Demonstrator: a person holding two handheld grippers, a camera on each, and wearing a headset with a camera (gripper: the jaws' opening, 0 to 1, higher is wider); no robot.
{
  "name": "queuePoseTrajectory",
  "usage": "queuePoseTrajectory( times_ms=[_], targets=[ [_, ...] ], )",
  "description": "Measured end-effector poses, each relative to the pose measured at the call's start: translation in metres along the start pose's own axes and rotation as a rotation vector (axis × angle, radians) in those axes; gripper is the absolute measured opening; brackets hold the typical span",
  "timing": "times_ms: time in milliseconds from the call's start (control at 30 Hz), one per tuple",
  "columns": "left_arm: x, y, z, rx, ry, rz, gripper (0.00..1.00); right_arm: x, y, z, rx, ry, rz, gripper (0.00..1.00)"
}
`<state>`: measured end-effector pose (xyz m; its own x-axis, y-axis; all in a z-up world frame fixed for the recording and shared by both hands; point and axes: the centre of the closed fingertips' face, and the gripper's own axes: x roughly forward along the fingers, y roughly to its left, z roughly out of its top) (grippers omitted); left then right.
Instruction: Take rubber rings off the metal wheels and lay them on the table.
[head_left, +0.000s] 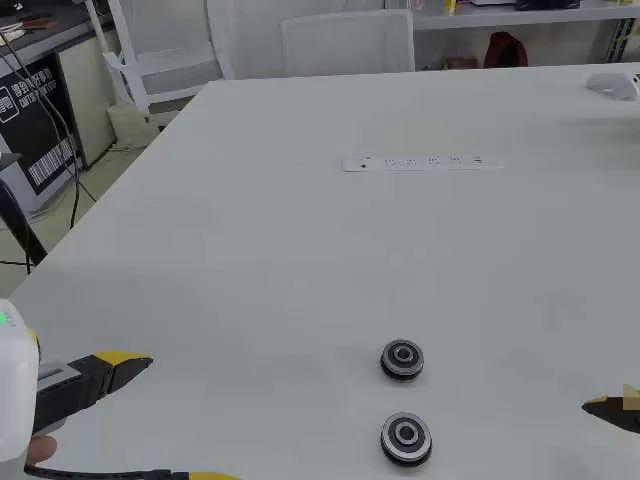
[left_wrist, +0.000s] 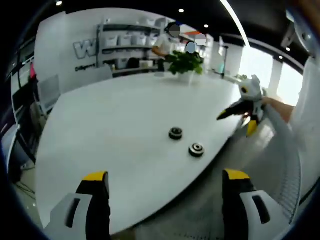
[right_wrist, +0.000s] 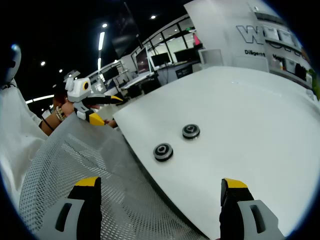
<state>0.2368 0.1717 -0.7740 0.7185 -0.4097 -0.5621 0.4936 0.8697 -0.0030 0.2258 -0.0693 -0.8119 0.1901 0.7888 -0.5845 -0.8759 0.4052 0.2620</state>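
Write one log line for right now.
left gripper: open, empty | right gripper: open, empty | near wheel, far wheel: on table, rubber rings on, untouched

Large letters (right_wrist: 262, 34) on the white back wall (right_wrist: 220, 20) begin with "W"; the rest cannot be read. Beneath them, a smaller line (right_wrist: 256, 52) starts "Diligent". A black board (head_left: 22, 105) beside the table carries a barcode (head_left: 50, 162) and illegible white print.

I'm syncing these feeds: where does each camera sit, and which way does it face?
Head view: headset, facing down at table, two wheels; left claw, right claw at lower corners.
Left gripper view: left claw, facing wheels from table edge; own open jaws, right claw at right.
Right gripper view: right claw, facing wheels; own open jaws, left claw at left.
All share both wheels.
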Motion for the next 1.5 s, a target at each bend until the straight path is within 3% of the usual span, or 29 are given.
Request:
queuePoseTrajectory(
  times_ms=[100, 467, 933, 1133, 1233, 1333, 1433, 1500],
  targets=[
    [-0.002, 0.004, 0.003, -0.022, -0.028, 0.021, 0.90, 0.000, 0.002, 0.000, -0.010, 0.000, 0.006, 0.99],
    [0.000, 0.008, 0.000, -0.023, -0.007, 0.047, 0.89, 0.002, 0.008, 0.003, -0.002, -0.026, 0.048, 0.97],
    [0.003, 0.001, -0.003, -0.014, 0.022, -0.001, 0.89, 0.004, 0.008, 0.003, 0.058, -0.032, 0.056, 0.98],
    [0.004, -0.001, -0.007, -0.004, 0.047, -0.015, 0.87, 0.002, 0.003, 0.004, 0.094, -0.046, 0.032, 0.98],
    [0.002, -0.001, -0.001, -0.013, 0.011, -0.026, 0.86, 0.002, 0.001, 0.003, 0.131, -0.050, 0.019, 0.99],
    [0.002, -0.004, -0.002, -0.010, 0.016, -0.046, 0.85, 0.002, -0.002, 0.004, 0.136, -0.055, -0.001, 0.99],
    [0.001, -0.007, 0.005, 0.001, -0.021, -0.065, 0.82, 0.001, -0.006, 0.005, 0.164, -0.074, -0.009, 0.99],
    [0.001, -0.009, 0.004, -0.003, -0.020, -0.077, 0.82, 0.000, -0.009, 0.007, 0.178, -0.097, -0.017, 0.99]
  ],
)
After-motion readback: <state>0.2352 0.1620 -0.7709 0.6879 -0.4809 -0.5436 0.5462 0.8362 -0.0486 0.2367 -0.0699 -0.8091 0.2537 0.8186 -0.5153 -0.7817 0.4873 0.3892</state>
